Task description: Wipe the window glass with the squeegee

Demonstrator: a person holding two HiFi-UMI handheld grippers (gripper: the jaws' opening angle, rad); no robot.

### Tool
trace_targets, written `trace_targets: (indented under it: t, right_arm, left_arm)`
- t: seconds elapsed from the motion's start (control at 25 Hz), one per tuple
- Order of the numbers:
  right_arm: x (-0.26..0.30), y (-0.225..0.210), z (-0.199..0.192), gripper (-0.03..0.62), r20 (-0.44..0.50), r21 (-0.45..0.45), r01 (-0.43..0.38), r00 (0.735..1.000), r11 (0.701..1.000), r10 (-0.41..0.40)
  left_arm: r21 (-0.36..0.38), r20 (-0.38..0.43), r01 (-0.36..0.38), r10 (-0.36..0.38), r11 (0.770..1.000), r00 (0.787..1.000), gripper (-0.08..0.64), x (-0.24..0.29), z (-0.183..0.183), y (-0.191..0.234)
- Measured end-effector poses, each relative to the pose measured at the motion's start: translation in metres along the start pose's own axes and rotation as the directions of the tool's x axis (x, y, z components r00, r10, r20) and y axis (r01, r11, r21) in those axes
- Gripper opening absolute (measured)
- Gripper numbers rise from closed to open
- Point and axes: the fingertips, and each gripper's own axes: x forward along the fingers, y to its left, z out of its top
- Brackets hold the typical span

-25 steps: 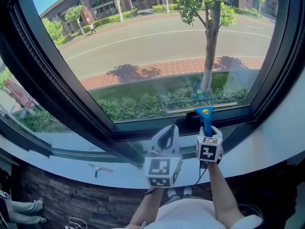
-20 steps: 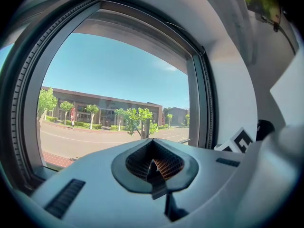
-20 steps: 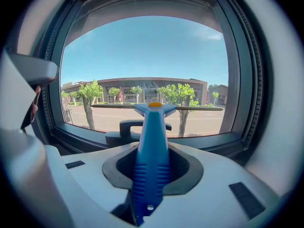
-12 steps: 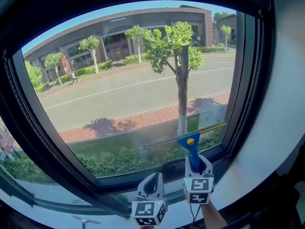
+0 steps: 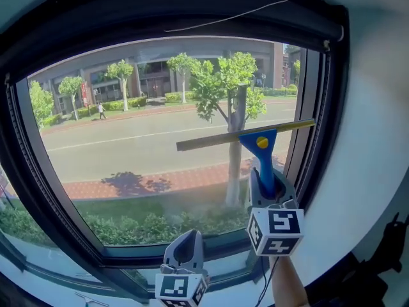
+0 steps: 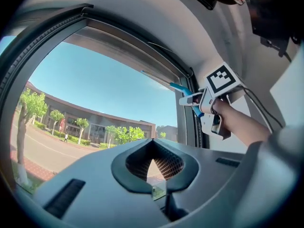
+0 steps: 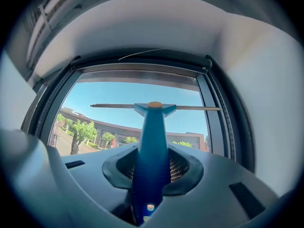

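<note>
A squeegee (image 5: pixel 262 147) with a blue handle and a long thin blade lies against the window glass (image 5: pixel 128 146) at mid-height, by the right frame; its blade tilts up to the right. My right gripper (image 5: pixel 267 185) is shut on the handle from below. In the right gripper view the handle (image 7: pixel 151 146) runs up between the jaws to the level blade (image 7: pixel 114 106). My left gripper (image 5: pixel 184 243) hangs low near the sill, shut, nothing in it. The left gripper view shows the right gripper (image 6: pixel 212 101) and the squeegee (image 6: pixel 179 88) near the frame.
A dark window frame (image 5: pixel 308 165) borders the glass on the right, with white wall (image 5: pixel 364 139) beyond it. A thin cord (image 5: pixel 223 19) hangs across the dark top housing. Outside are a tree, a road and buildings.
My right gripper has carried the squeegee up from the bottom edge of the pane to mid-height. The head view has tilted upward. The left gripper stays low.
</note>
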Motion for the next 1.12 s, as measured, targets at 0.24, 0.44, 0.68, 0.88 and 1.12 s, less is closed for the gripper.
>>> trace_targets:
  t: [0.24,0.44,0.68,0.88,1.12]
  right_arm:
    - [0.032,-0.026,0.077,0.11,0.109,0.003,-0.092,0.99,0.996,0.091]
    - [0.066,-0.035,0.114,0.11,0.129,0.007,-0.151,0.98,0.989,0.149]
    - [0.09,-0.033,0.135,0.11,0.148,-0.022,-0.126,0.981,0.992,0.128]
    - [0.104,-0.035,0.136,0.11,0.149,0.006,-0.093,0.985,0.996,0.091]
    - [0.118,-0.033,0.136,0.11,0.151,0.017,-0.074,0.986,0.997,0.071]
  left_arm:
    - [0.053,0.142,0.048,-0.055,0.997,0.988,-0.006,0.028,0.055,-0.059]
    - [0.07,0.195,0.031,-0.044,0.997,0.98,-0.005,0.035,0.072,-0.09]
    - [0.081,0.184,-0.005,-0.01,0.997,0.983,-0.006,0.033,0.073,-0.095]
    - [0.105,0.213,-0.032,0.009,0.994,0.977,-0.006,0.039,0.086,-0.087]
    - [0.121,0.205,-0.046,0.02,0.992,0.979,-0.005,0.044,0.085,-0.081]
